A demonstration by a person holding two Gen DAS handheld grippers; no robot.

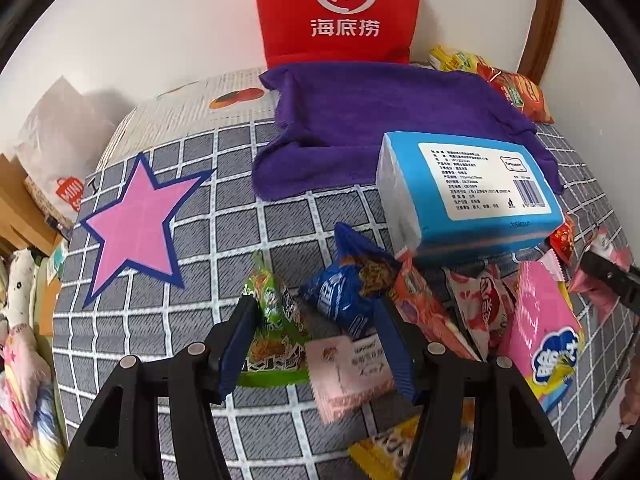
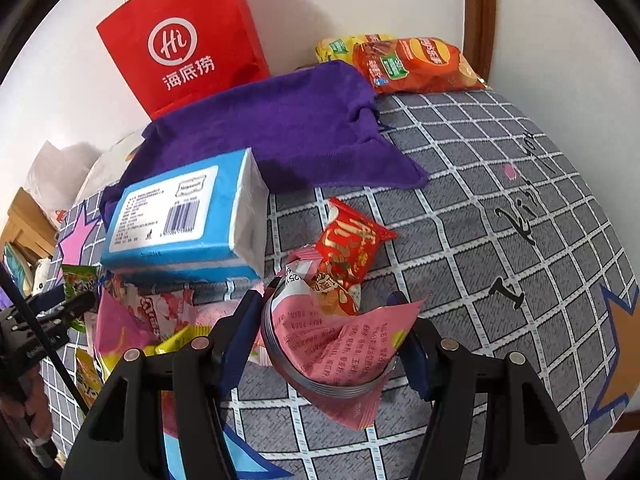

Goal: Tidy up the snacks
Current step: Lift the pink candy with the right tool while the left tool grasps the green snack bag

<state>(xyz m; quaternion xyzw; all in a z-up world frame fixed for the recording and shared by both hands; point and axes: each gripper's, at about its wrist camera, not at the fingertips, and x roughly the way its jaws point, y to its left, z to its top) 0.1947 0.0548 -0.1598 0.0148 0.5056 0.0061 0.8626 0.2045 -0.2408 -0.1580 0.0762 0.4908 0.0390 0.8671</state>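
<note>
The left gripper point(image 1: 316, 308) is closed on a blue snack packet point(image 1: 349, 292) and a green one point(image 1: 276, 320). The right gripper point(image 2: 324, 312) clamps a metal bowl point(image 2: 320, 376) with pink packets point(image 2: 344, 344) inside. Behind lie a blue tissue pack point(image 1: 472, 192), a purple cloth point(image 1: 380, 116) and a red bag point(image 1: 340, 8).

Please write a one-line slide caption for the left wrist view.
Left tongs close around a blue foil snack packet on the grey checked sheet, beside a blue tissue pack.
</note>
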